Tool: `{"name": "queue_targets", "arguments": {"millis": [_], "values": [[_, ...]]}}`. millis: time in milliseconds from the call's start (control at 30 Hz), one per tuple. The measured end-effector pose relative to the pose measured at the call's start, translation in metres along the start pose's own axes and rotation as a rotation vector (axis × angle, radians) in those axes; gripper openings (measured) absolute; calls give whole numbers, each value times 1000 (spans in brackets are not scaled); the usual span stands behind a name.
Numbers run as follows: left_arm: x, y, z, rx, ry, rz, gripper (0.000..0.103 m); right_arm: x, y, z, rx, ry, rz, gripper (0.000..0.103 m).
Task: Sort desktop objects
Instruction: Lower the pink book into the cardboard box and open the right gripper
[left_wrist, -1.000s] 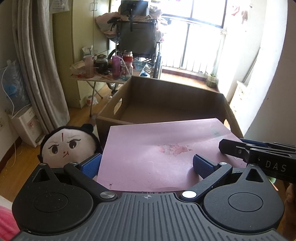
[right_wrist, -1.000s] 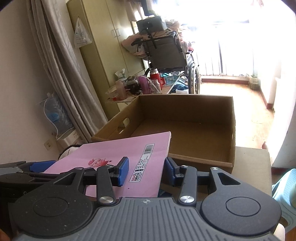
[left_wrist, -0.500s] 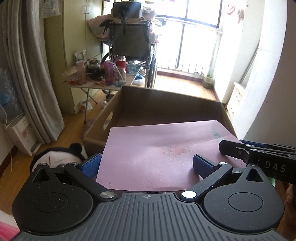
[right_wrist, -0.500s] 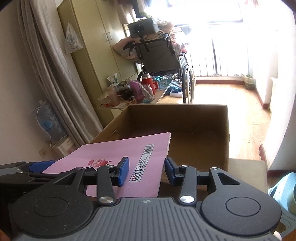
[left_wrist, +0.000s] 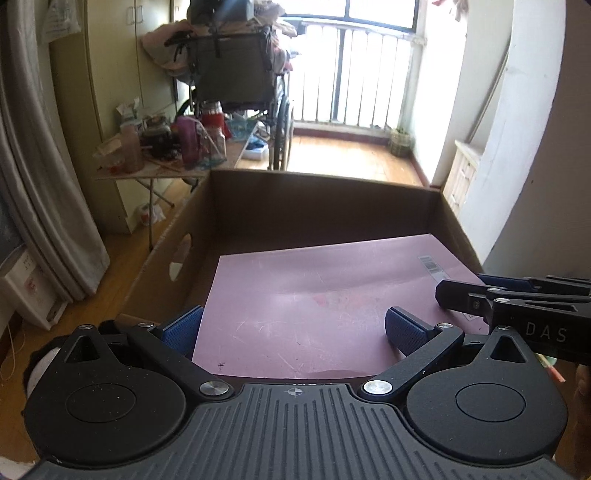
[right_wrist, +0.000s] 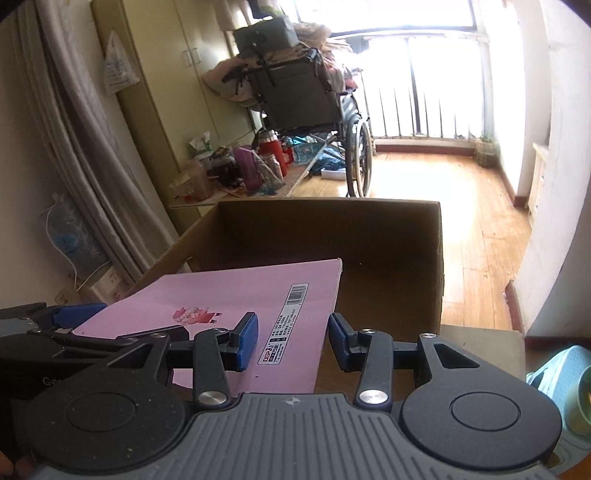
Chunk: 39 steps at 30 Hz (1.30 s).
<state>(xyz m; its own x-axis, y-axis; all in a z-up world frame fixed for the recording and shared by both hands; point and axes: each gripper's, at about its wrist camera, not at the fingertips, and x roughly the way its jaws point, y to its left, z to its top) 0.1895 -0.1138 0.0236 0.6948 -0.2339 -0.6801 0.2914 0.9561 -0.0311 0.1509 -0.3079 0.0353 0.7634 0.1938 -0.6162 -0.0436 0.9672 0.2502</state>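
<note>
A flat pink rectangular folder with a barcode label and a small cartoon print (left_wrist: 325, 295) lies level over the open brown cardboard box (left_wrist: 317, 206), its far edge reaching past the box's near rim and over the interior; whether it touches the box floor cannot be told. The left gripper (left_wrist: 293, 328) has its blue-padded jaws spread wide, one pad at the folder's left edge and the other over its surface, and a firm grip cannot be confirmed. The right gripper (right_wrist: 291, 341) straddles the folder's right near corner, its left blue pad over the pink sheet (right_wrist: 236, 295) beside the barcode and its right pad just off the edge, jaws partly open with a gap at the sheet's side; it also shows in the left view as a black arm lying over the folder's right side. The box (right_wrist: 332, 229) has a hand-hole in its left wall. Behind it stand a cluttered folding table with bottles and jars (left_wrist: 166, 147), a loaded grey wheelchair (right_wrist: 299, 92), a beige curtain (left_wrist: 33, 166) and a barred bright window (left_wrist: 351, 74). A pale blue plastic stool (right_wrist: 554, 373) sits at lower right.
</note>
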Motion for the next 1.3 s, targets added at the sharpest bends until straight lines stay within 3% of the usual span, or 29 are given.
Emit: {"name": "queue_targets", "arguments": {"millis": [633, 767, 1300], "values": [[74, -23, 25, 91, 66, -58, 103, 56, -47, 9, 22, 46, -101, 43], [80, -29, 25, 131, 51, -52, 103, 63, -48, 10, -5, 45, -108, 36], [79, -29, 27, 153, 35, -59, 103, 60, -47, 12, -10, 37, -118, 36]]}}
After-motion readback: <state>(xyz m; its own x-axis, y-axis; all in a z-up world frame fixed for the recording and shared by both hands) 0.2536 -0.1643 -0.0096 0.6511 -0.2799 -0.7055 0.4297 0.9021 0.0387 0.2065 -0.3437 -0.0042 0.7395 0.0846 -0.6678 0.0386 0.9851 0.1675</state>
